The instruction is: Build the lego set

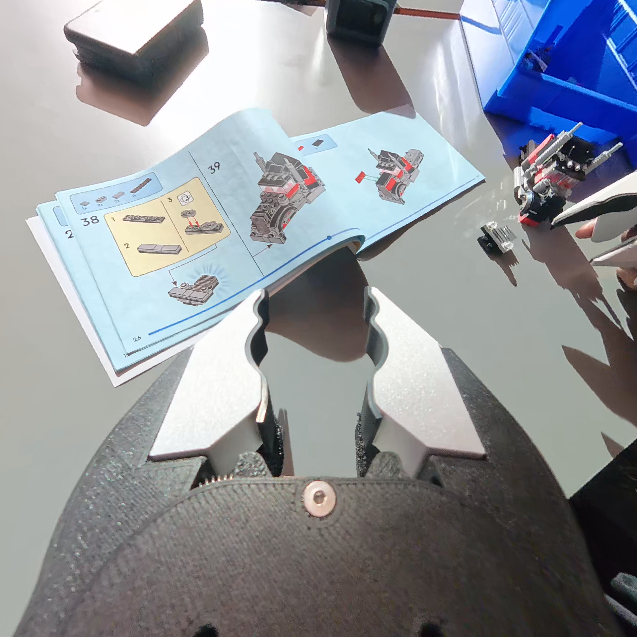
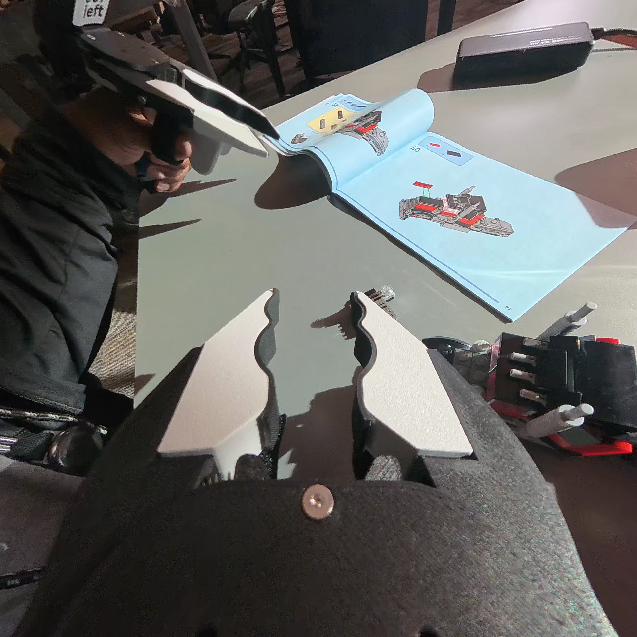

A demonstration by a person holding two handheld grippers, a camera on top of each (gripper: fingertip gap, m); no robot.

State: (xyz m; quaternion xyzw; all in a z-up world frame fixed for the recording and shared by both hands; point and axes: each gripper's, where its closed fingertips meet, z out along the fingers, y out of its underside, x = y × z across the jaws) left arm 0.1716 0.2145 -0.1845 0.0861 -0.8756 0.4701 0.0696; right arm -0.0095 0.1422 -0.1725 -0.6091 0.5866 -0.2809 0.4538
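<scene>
- Left gripper [image 1: 315, 296]: fingers spread, nothing between them; it hangs over the grey tabletop [image 1: 431, 327] at the lower centre of the left wrist view, its tips just below the near edge of the booklet.
- Right gripper [image 2: 314, 296]: fingers spread, nothing held; bare tabletop shows in the gap.
- Instruction booklet [image 1: 213, 234]: lies open on the tabletop at the centre left of the left wrist view, pale blue pages up, one leaf arched at the spine.
- Lego model [image 1: 548, 179]: black, grey and red, partly built, resting on the tabletop at the right edge of the left wrist view, just in front of the blue bin [image 1: 565, 79]. In the right wrist view it lies at the right edge, just beside the right finger.
- Small lego piece [image 1: 498, 236]: a dark sub-assembly with clear studs, loose on the tabletop, near the model and apart from it. In the right wrist view it sits just behind the tip of the right finger; contact cannot be told.
- Black box [image 1: 134, 31]: upper left of the left wrist view, well apart from the booklet.
- Person's hand [image 2: 162, 151]: grips the left gripper's handle at the upper left of the right wrist view.
</scene>
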